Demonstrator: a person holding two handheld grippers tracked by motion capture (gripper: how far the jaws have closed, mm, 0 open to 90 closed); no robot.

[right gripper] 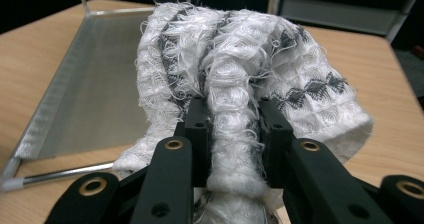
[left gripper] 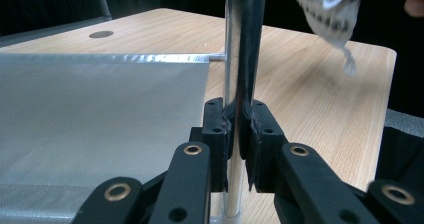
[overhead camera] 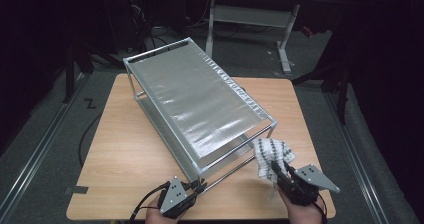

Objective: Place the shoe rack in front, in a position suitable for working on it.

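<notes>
Cloth, bunched and pinched in my right gripper, hangs at the metal rack's near right corner, poised to wipe. My left gripper is clamped on the rack's front post, likely steadying it on the table.

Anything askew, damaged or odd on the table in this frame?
The metal rack sits diagonally across the table. The left gripper clamps its corner post; the right gripper holds a frayed cloth. Nothing looks damaged.

Black tongs and with brass-ringed screw holes, grey triangular plates, trailing black cables
</notes>
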